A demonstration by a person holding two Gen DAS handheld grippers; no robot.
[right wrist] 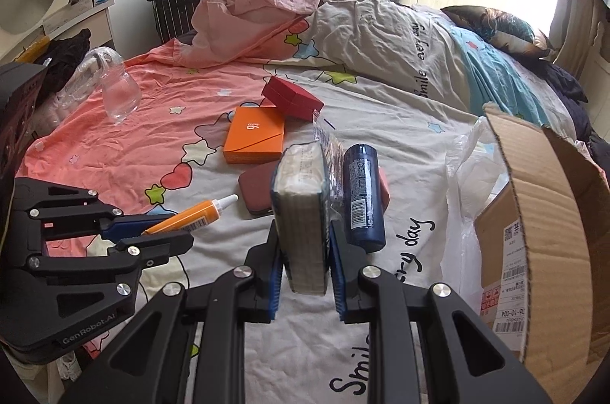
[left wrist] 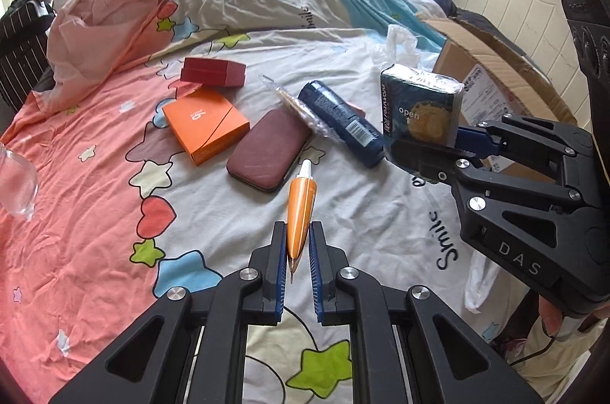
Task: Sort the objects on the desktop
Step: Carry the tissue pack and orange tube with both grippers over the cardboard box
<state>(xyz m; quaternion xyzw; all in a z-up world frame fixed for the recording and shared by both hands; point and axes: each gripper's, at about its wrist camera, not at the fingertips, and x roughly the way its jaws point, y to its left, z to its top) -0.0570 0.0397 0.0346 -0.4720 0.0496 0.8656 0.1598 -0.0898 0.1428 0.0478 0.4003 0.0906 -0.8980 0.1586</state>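
My left gripper [left wrist: 298, 243] pinches an orange tube [left wrist: 301, 209], its cap pointing to twelve o'clock above the bedspread [left wrist: 95, 175]. My right gripper [right wrist: 307, 243] clamps a tissue pack [right wrist: 301, 209]; a cardboard box [right wrist: 541, 213] sits at three o'clock.

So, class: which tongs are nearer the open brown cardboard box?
Right. The right tongs, shut on the blue tissue pack, sit beside the open brown cardboard box. The left tongs, gripping the orange glue tube, are on the tissue pack's far side from it.
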